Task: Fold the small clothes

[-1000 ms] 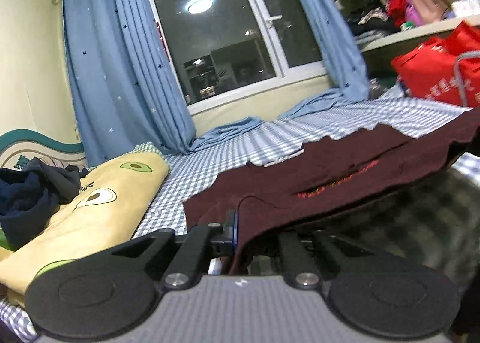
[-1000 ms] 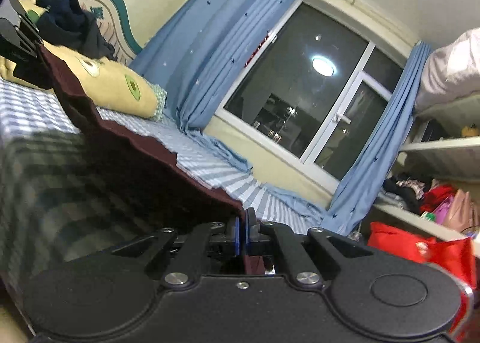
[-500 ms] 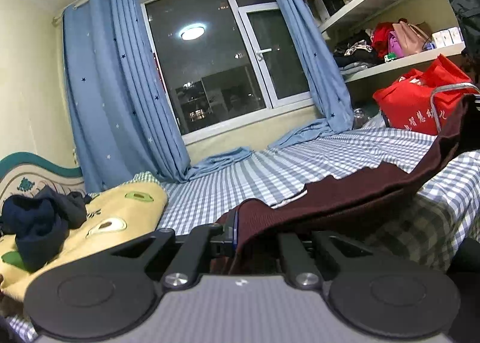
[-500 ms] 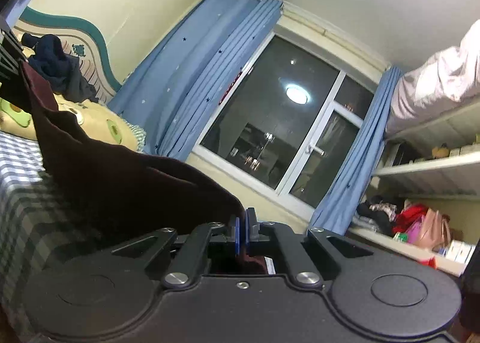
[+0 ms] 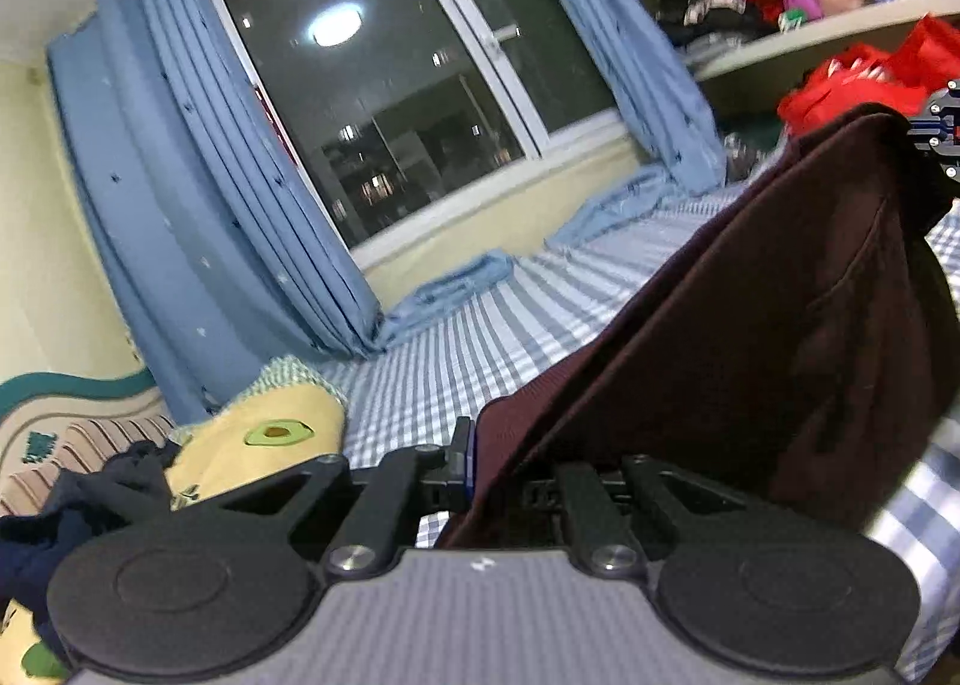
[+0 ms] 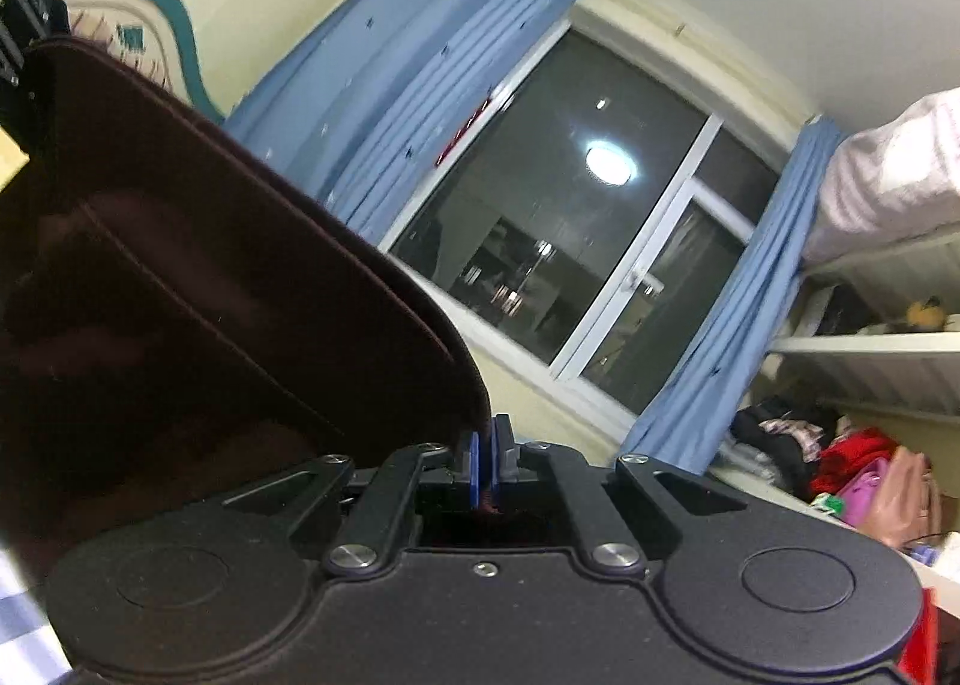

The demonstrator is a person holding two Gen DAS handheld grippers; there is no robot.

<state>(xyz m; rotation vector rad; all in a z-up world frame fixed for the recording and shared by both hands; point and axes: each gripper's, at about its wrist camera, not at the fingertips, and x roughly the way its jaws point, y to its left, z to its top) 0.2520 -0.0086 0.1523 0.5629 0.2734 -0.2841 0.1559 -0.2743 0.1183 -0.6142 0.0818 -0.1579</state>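
The left gripper (image 5: pixel 474 460) is clenched on one edge of a maroon garment (image 5: pixel 780 337); only its left blue pad (image 5: pixel 470 454) shows, the cloth covering the other. The right gripper (image 6: pixel 485 466) is likewise pinched tight, both blue pads (image 6: pixel 475 463) pressed on a thin sliver of the same garment (image 6: pixel 198 313). The cloth hangs stretched between the two grippers, lifted above the checked bed (image 5: pixel 480 337), its top edge running from the left gripper up to the right gripper (image 5: pixel 942 133) at the frame's right side. At the bed's head end lie an avocado-print pillow (image 5: pixel 264 445) and dark clothes (image 5: pixel 72 511). Blue curtains (image 5: pixel 198 193) flank the window (image 5: pixel 408 85) beyond the bed's far edge; shelves (image 5: pixel 828 25) hold red bags (image 5: pixel 864 79).
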